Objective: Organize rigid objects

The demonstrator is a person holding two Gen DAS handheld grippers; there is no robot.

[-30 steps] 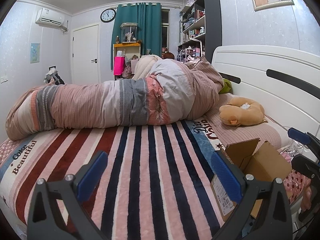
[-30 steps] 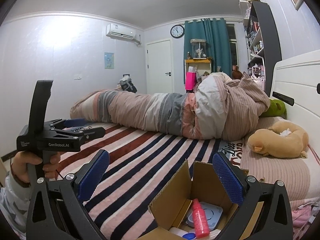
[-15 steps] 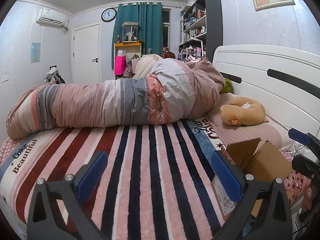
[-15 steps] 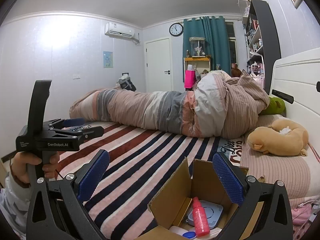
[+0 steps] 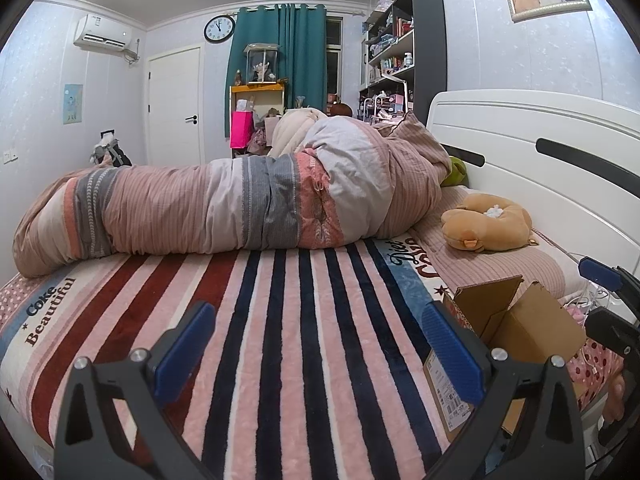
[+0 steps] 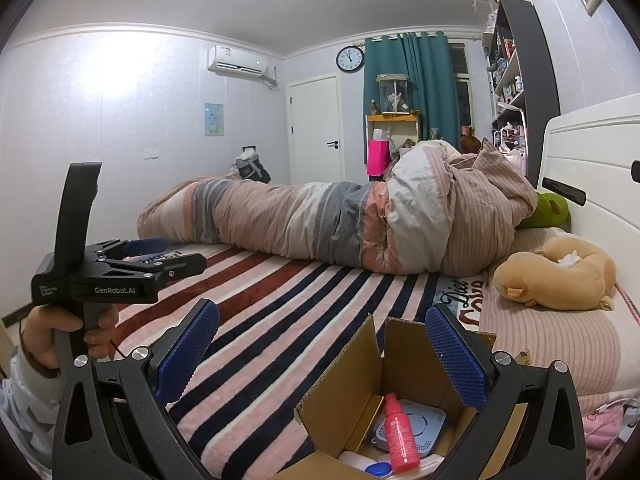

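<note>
An open cardboard box (image 6: 352, 392) sits on the striped bed near its front right corner; it also shows in the left wrist view (image 5: 516, 332). Inside lie a pink bottle (image 6: 400, 434), a pale blue round device (image 6: 416, 428) and a white item with a blue cap (image 6: 378, 469). My right gripper (image 6: 320, 348) is open and empty, just above and behind the box. My left gripper (image 5: 316, 344) is open and empty over the striped blanket, left of the box; it also shows at the left of the right wrist view (image 6: 152, 256).
A rolled quilt (image 5: 240, 204) lies across the bed's far side. A tan plush toy (image 5: 486, 222) and a green plush (image 6: 550, 210) rest by the white headboard (image 5: 540, 152). Shelves, a door and a curtain stand beyond.
Both grippers have drifted slightly; the views shift a little. Nothing was grasped or released.
</note>
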